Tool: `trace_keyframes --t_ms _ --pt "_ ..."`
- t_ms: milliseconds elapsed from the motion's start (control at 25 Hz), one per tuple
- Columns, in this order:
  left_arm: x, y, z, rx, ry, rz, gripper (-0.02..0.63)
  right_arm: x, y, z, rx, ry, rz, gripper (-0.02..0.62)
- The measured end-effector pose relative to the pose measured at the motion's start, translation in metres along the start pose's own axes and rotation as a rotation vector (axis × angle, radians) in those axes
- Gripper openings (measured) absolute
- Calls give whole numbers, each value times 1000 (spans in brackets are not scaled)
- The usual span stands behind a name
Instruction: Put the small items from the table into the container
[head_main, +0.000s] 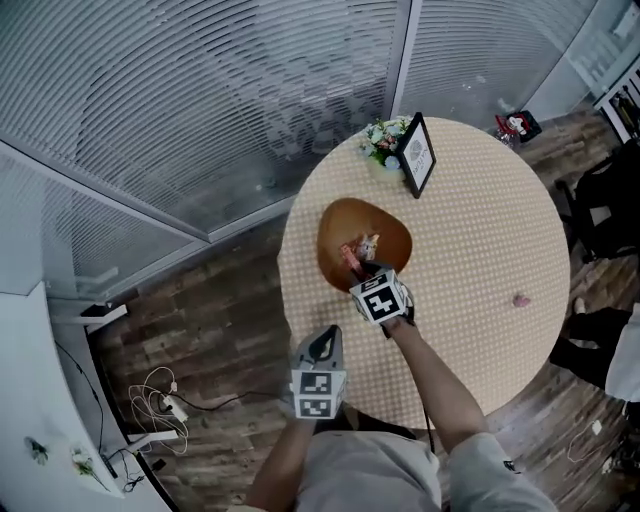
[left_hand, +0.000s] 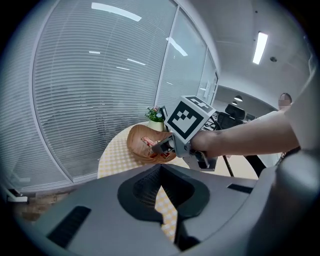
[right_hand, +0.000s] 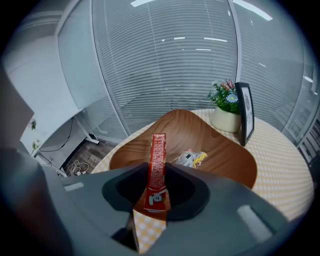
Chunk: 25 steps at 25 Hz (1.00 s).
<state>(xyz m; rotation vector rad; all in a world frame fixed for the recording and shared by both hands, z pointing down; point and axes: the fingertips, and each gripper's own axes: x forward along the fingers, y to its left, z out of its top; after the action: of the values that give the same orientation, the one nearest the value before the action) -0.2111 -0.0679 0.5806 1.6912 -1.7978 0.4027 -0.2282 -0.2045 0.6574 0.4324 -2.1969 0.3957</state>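
A brown wooden bowl (head_main: 340, 225) sits on the round checked table (head_main: 480, 230). My right gripper (head_main: 362, 270) hangs at the bowl's near rim, shut on a long red packet (right_hand: 158, 160) that points into the bowl (right_hand: 210, 135). A small clear-wrapped item (right_hand: 191, 158) lies inside the bowl. A small pink item (head_main: 521, 299) lies on the cloth far to the right. My left gripper (head_main: 322, 345) is off the table's near-left edge, jaws together and empty. In the left gripper view, that gripper (left_hand: 161, 192) looks at the right gripper (left_hand: 155, 147) and the bowl (left_hand: 135, 142).
A black photo frame (head_main: 417, 153) and a small flower pot (head_main: 383, 140) stand at the table's far side, with a red object (head_main: 517, 124) at the far right edge. A black chair (head_main: 610, 215) stands to the right. Cables (head_main: 165, 400) lie on the wooden floor.
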Motion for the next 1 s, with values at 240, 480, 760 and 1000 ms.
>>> trace_keyframes --t_ms 240,480,760,1000 --pt "-2 8 -1 -5 3 -3 5 1 -2 -2 4 -19 -26 107" --pt "6 -1 9 18 -33 -7 5 -29 -17 7 47 -122 -37 98" --pt "24 -39 24 48 -64 -75 5 -113 -43 -15 45 -273 -137 2" --pt "43 -93 28 123 -68 -160 5 -180 -68 -79 202 -363 -260 2"
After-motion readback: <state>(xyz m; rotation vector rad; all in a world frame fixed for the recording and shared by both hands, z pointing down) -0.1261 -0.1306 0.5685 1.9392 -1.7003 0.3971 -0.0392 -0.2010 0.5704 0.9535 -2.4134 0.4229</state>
